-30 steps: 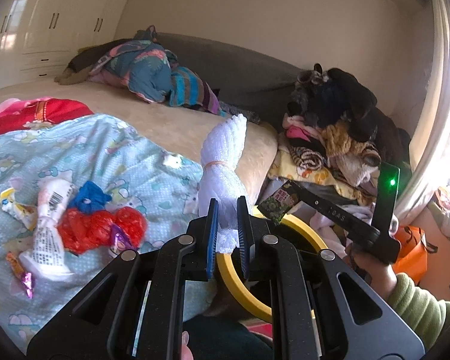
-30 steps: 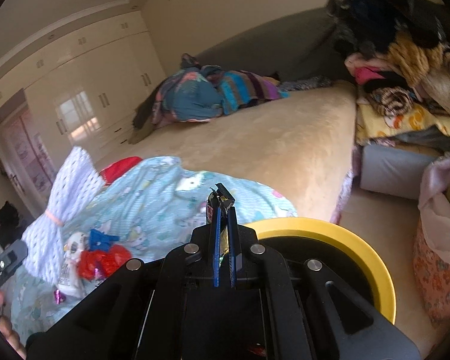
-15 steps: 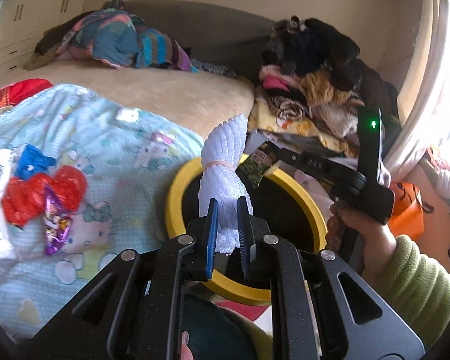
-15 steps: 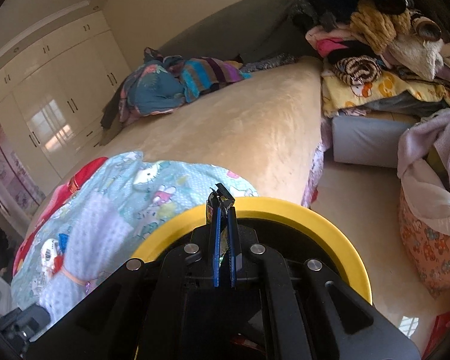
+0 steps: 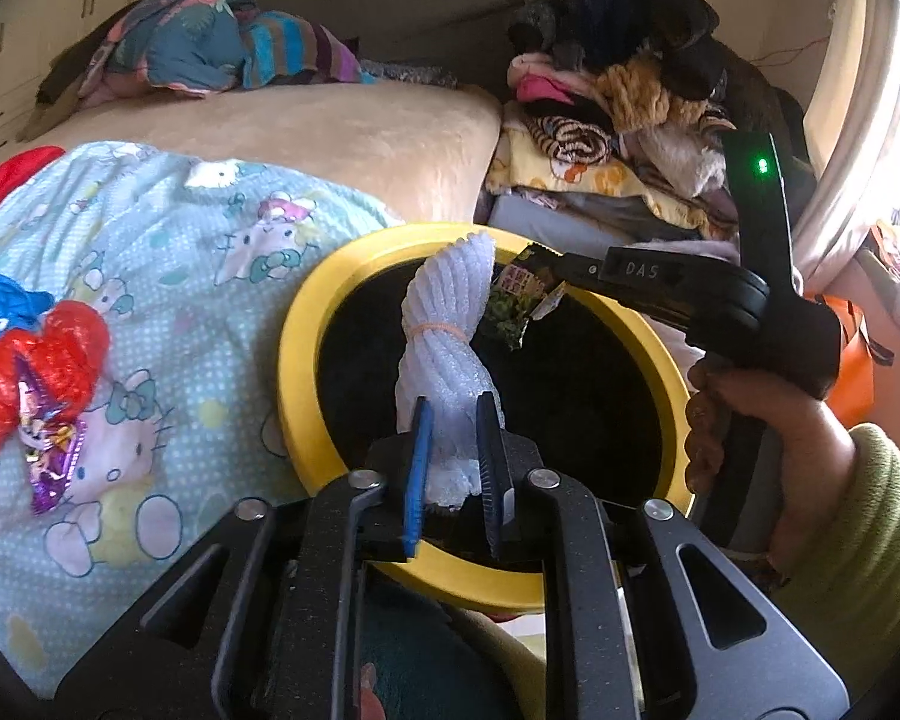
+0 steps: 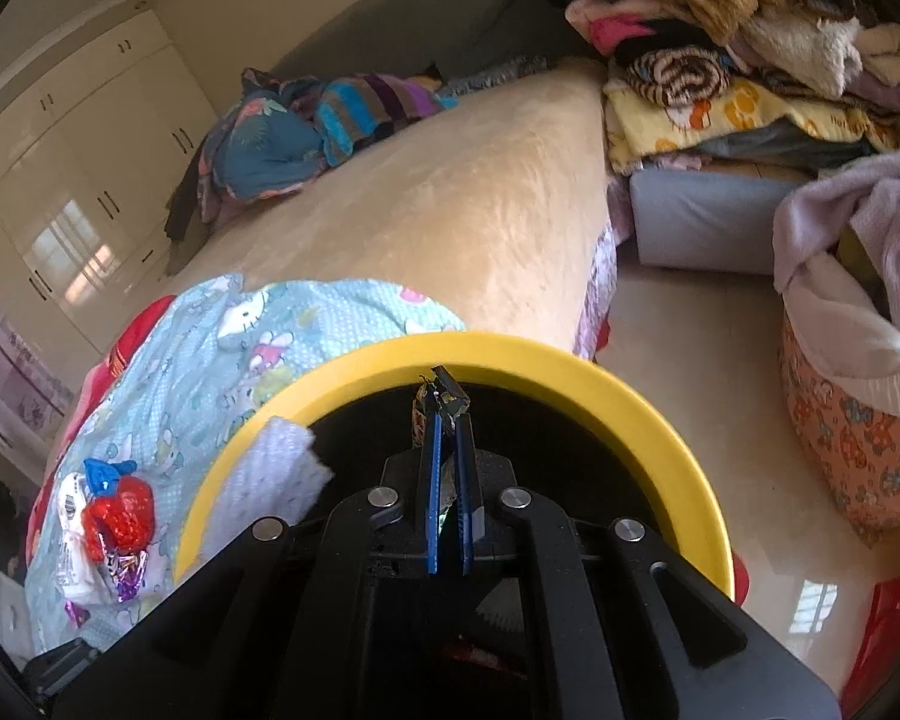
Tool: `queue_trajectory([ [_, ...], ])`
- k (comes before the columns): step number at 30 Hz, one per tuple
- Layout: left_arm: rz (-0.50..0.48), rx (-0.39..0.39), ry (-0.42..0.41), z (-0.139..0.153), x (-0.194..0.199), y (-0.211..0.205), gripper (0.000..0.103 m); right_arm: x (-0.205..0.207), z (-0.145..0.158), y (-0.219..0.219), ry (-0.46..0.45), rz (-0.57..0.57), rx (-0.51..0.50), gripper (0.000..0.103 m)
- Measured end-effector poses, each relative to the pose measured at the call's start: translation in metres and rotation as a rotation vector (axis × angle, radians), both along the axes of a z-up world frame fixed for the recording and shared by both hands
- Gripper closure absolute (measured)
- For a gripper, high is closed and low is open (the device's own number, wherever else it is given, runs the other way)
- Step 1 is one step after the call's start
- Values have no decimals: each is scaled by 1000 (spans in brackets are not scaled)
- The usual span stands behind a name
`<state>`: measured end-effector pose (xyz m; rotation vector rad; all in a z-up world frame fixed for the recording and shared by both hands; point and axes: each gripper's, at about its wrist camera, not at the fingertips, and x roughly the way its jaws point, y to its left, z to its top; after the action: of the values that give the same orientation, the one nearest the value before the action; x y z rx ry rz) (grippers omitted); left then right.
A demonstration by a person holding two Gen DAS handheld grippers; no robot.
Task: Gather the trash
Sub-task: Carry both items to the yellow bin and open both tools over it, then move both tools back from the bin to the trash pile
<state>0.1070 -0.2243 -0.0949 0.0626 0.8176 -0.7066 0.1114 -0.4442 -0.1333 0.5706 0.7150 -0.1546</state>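
The left tool [image 5: 453, 450] is clenched on a white foam-net sleeve tied with a rubber band [image 5: 444, 336], upright over the round yellow-rimmed black bin [image 5: 297, 324]. The right tool [image 6: 447, 420] pinches a small dark green snack wrapper [image 5: 519, 297] above the same bin, beside the bed's pale blue cartoon-print blanket [image 5: 168, 252]

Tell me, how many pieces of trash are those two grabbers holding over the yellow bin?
2. The left gripper is clamped on white foam netting, and the right gripper pinches a small snack wrapper, both above the yellow bin. More trash lies on the blanket.
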Motion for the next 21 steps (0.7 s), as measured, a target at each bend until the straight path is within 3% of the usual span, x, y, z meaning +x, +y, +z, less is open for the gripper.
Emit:
queue_trajectory([
  [1,2,-3,3,-1,1,0,81,1,-1,-1,7,-2,12,92],
  [2,14,-3,-1,0,2,1,63,0,-1,-1,9,-7,17,87],
  [3,32,-7,-12,2,3,4,47,0,0,-1,8,-15,13,73],
  [4,46,-13,-20,4,2,7,41,-1,3,-1,0,-23,7,62],
  [8,139,-68,-66,22,4,31,10,-3,21,8,-48,-15,-30,60],
  [13,246,-88,-135,41,2,61,10,-3,40,31,-97,42,-65,50],
  [21,362,-93,-224,66,3,96,10,-4,72,83,-186,185,-114,46],
])
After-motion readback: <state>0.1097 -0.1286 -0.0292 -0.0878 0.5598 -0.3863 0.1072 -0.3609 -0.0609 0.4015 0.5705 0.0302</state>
